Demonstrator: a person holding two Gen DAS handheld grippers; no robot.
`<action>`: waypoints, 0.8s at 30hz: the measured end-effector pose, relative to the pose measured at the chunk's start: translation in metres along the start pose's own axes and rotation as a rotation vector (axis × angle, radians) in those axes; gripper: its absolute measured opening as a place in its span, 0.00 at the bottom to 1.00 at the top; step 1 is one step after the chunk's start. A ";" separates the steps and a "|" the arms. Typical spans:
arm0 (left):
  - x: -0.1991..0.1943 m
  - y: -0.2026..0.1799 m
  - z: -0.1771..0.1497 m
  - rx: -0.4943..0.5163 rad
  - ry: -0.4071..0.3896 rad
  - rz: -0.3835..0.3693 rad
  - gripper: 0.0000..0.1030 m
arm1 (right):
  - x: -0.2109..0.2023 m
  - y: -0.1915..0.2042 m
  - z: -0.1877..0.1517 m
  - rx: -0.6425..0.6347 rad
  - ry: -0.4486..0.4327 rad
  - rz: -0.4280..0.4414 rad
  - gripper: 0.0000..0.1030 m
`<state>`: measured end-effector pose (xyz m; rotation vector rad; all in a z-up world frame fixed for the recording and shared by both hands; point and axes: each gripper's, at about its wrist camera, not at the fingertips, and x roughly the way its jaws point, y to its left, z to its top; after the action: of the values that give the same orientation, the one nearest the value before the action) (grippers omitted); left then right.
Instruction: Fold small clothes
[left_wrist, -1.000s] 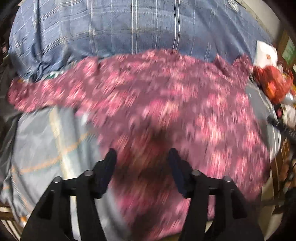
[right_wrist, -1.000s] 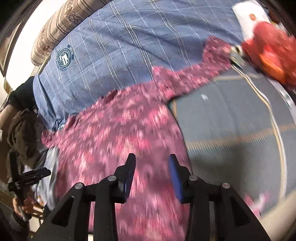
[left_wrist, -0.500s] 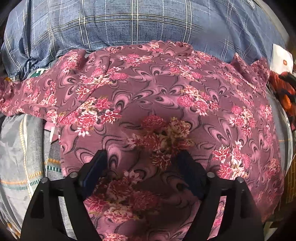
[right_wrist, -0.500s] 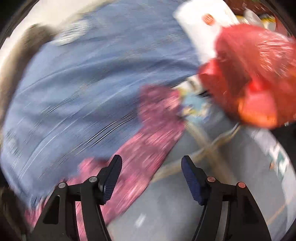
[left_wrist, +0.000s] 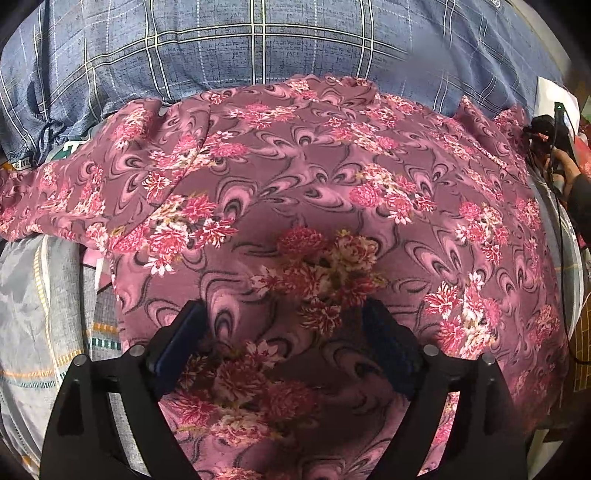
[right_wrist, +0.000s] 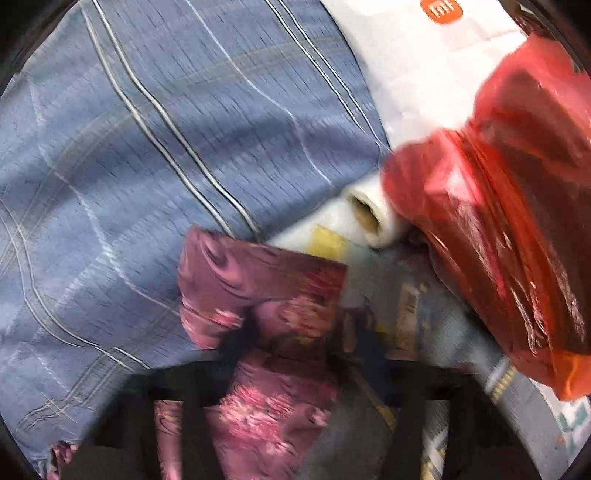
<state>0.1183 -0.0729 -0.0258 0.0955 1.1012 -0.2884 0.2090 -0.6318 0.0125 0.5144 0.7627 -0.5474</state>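
A blue plaid bedcover (left_wrist: 258, 40) carries a maroon floral garment (left_wrist: 314, 177), spread flat. The left gripper (left_wrist: 284, 332) hovers over its middle, jaws opening wider, pads off the cloth. The right gripper (right_wrist: 295, 354), blurred, is closing on the garment's sleeve end (right_wrist: 258, 280). The thin fabric may slip free, and the red plastic bag (right_wrist: 498, 221) nearby could snag.

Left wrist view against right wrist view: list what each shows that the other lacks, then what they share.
Only the left wrist view: the floral garment's broad body spread flat, the left claw wide above it, jaws opening, and a grey striped sheet.

Only the right wrist view: a red plastic bag, a white roll, and the blurred right claw closing at a garment end.

Both: the floral garment and blue plaid bedding.
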 end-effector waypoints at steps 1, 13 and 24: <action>-0.001 0.000 0.002 0.002 0.002 -0.007 0.86 | -0.009 -0.004 0.002 0.017 -0.023 0.027 0.09; 0.007 0.026 0.053 -0.057 -0.039 -0.074 0.86 | -0.119 -0.049 0.008 0.034 -0.156 0.027 0.08; 0.026 0.047 0.087 -0.074 0.006 -0.114 0.86 | -0.179 0.080 -0.084 -0.072 -0.039 0.353 0.05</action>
<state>0.2178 -0.0514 -0.0121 -0.0321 1.1242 -0.3497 0.1100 -0.4729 0.1140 0.5553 0.6338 -0.2013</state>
